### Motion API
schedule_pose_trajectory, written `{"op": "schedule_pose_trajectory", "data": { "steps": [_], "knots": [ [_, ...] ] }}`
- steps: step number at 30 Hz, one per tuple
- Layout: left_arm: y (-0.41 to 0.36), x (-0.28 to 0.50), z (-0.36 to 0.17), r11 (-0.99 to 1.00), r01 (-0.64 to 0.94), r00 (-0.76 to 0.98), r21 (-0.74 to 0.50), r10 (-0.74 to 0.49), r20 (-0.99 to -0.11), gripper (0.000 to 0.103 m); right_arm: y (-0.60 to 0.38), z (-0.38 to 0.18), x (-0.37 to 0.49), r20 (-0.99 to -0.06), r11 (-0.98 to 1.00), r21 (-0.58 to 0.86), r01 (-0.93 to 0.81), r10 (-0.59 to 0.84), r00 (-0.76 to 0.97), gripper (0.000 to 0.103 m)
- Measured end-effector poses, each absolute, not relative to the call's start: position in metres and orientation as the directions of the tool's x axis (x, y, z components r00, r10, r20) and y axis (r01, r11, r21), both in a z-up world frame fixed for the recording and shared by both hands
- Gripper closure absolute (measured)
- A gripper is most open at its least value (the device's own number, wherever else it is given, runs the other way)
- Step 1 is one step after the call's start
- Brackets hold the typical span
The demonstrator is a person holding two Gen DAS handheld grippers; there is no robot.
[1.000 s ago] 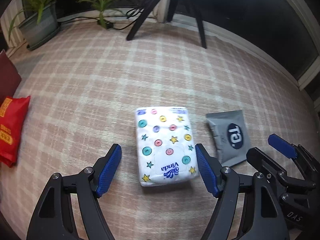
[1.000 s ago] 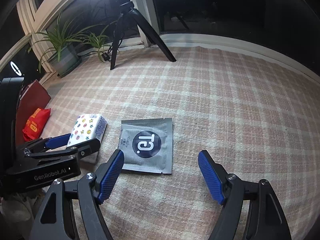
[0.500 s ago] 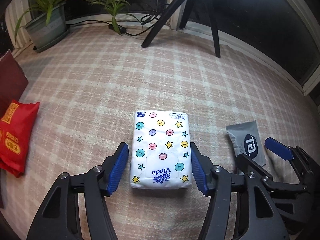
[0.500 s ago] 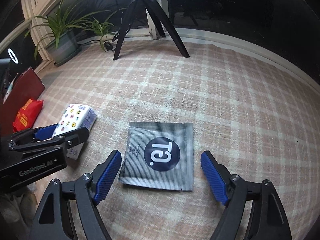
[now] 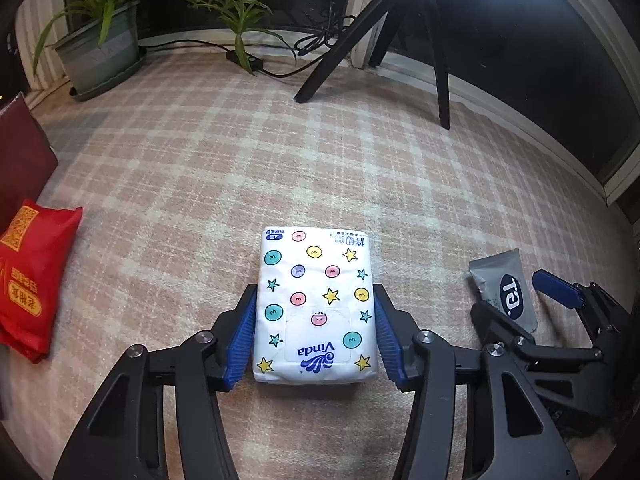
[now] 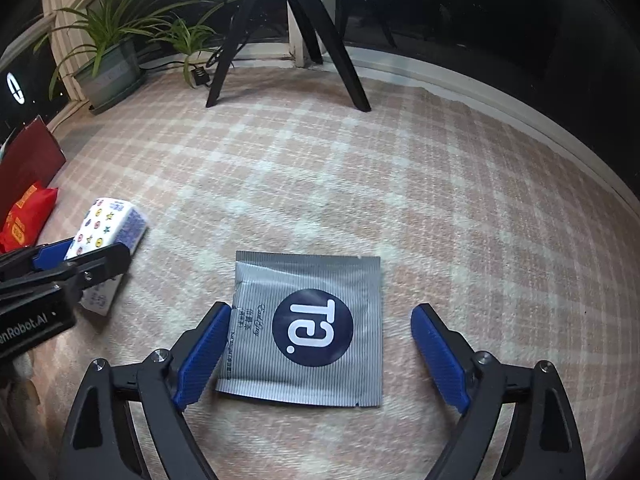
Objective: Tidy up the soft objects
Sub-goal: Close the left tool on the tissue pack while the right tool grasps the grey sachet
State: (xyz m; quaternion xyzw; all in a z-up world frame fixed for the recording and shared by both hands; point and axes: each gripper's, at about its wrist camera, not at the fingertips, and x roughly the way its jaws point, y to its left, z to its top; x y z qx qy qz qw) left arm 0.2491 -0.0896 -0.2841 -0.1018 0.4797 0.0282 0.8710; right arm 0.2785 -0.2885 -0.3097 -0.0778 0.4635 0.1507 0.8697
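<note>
A white Vinda tissue pack (image 5: 316, 304) with coloured dots and stars lies on the pink plaid rug. My left gripper (image 5: 315, 336) is shut on it, both blue pads against its long sides. The pack also shows in the right wrist view (image 6: 106, 232). A flat grey foil sachet (image 6: 308, 328) with a dark round logo lies on the rug between the open fingers of my right gripper (image 6: 320, 356); the left pad touches its edge, the right pad stands apart. The sachet (image 5: 504, 288) and right gripper (image 5: 560, 312) also show at the right of the left wrist view.
A red snack bag (image 5: 32, 276) lies at the left beside a dark red board (image 5: 20, 160). A black tripod (image 5: 400, 32) stands at the back, with potted plants (image 5: 100, 32) and a cable (image 5: 248, 64) along the window wall. The rug (image 6: 440, 200) extends to the right.
My left gripper moved forward and closed its pads onto the tissue pack. My right gripper moved forward so the sachet now lies between its open fingers.
</note>
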Motion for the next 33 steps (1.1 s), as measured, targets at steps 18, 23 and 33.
{"op": "schedule_pose_trajectory", "data": {
  "steps": [18, 23, 33],
  "knots": [
    [-0.084, 0.249, -0.283, 0.964, -0.159, 0.548, -0.214, -0.094, -0.831, 0.051, -0.296, -0.304, 0.27, -0.839, 0.921, 0.024, -0.389, 0.23, 0.494, 0.034],
    [-0.082, 0.247, -0.282, 0.96, -0.159, 0.548, -0.229, -0.108, -0.83, 0.051, -0.297, -0.301, 0.268, -0.834, 0.92, 0.056, -0.387, 0.256, 0.489, 0.037],
    [-0.083, 0.244, -0.28, 0.961, -0.156, 0.547, -0.229, -0.109, -0.83, 0.052, -0.291, -0.298, 0.264, -0.83, 0.911, 0.026, -0.411, 0.249, 0.499, 0.039]
  ]
}}
